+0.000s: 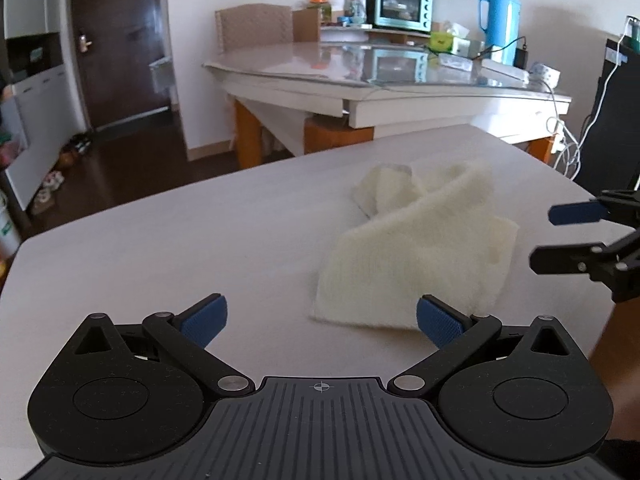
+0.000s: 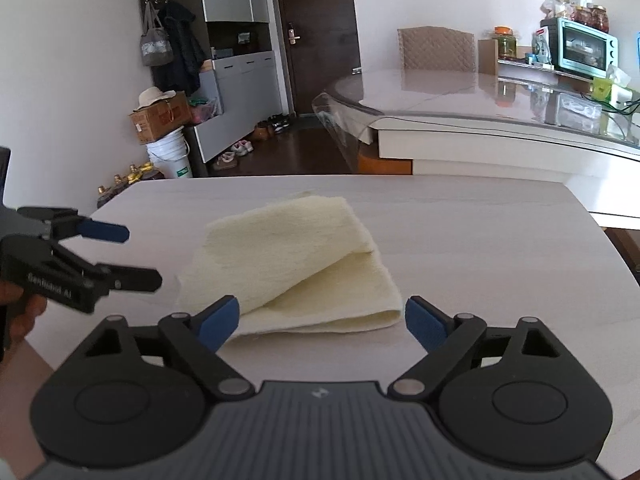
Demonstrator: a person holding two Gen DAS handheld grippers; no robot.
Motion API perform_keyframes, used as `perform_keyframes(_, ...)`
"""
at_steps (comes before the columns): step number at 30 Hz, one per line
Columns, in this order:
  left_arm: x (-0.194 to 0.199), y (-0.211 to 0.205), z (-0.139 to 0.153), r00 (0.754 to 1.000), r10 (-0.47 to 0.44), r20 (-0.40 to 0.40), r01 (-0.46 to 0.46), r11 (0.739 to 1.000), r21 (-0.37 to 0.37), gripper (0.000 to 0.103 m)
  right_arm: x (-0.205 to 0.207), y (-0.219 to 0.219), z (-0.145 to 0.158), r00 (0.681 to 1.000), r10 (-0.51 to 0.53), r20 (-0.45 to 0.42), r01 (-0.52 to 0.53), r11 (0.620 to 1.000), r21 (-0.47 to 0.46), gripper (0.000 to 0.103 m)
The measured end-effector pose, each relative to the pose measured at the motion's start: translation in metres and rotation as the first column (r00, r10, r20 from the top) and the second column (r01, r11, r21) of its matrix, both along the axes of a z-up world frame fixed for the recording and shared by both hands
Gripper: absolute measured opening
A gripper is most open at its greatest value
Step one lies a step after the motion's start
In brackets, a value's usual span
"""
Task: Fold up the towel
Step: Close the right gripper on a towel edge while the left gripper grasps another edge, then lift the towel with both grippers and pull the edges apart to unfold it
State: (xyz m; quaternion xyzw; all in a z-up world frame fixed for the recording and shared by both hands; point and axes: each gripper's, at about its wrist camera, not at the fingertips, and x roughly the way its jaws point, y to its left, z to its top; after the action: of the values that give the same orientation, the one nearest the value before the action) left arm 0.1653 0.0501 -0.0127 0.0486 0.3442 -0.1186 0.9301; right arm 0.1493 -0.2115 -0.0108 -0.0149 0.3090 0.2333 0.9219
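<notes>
A cream towel (image 1: 416,256) lies loosely folded on the pale table (image 1: 200,248), with a rumpled corner at its far end. My left gripper (image 1: 322,320) is open and empty just short of the towel's near edge. In the right wrist view the towel (image 2: 296,264) lies folded over itself, the top layer lifted at its right side. My right gripper (image 2: 322,322) is open and empty, its fingers either side of the towel's near edge. The right gripper also shows in the left wrist view (image 1: 560,236), open beside the towel. The left gripper shows in the right wrist view (image 2: 136,256), open.
Beyond the pale table (image 2: 480,248) stands a glass-topped dining table (image 1: 360,80) with a teal oven (image 1: 404,6), a blue thermos (image 1: 500,20) and cables. A chair (image 2: 436,50), a dark door (image 2: 312,32), a white bucket (image 2: 170,158) and shoes are on the floor side.
</notes>
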Motion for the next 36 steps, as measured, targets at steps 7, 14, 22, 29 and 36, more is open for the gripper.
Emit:
perform_keyframes(7, 0.022, -0.006, -0.014, 0.998, -0.044, -0.051, 0.044, 0.999, 0.001, 0.069, 0.011, 0.0, -0.006, 1.0, -0.009, 0.003, 0.009, 1.0, -0.019, 0.091)
perform_keyframes(14, 0.027, -0.007, -0.024, 0.993, -0.083, -0.085, 0.081, 0.996, -0.025, 0.05, 0.022, 0.003, -0.01, 1.0, -0.006, 0.001, 0.006, 0.999, -0.038, 0.091)
perform_keyframes(22, 0.023, -0.004, -0.021, 0.992, -0.095, -0.082, 0.092, 0.995, -0.044, 0.016, 0.031, 0.009, -0.018, 1.0, 0.007, 0.0, -0.007, 0.998, -0.068, 0.081)
perform_keyframes(29, 0.021, -0.002, -0.019, 0.993, -0.09, -0.072, 0.087, 0.995, -0.041, 0.012, 0.039, 0.019, -0.024, 1.0, 0.028, -0.002, -0.028, 0.993, -0.117, 0.043)
perform_keyframes(36, 0.019, 0.007, -0.016, 0.997, -0.046, -0.056, 0.046, 0.999, -0.015, 0.011, 0.03, 0.005, -0.017, 1.0, 0.004, 0.004, -0.003, 0.987, -0.161, 0.007)
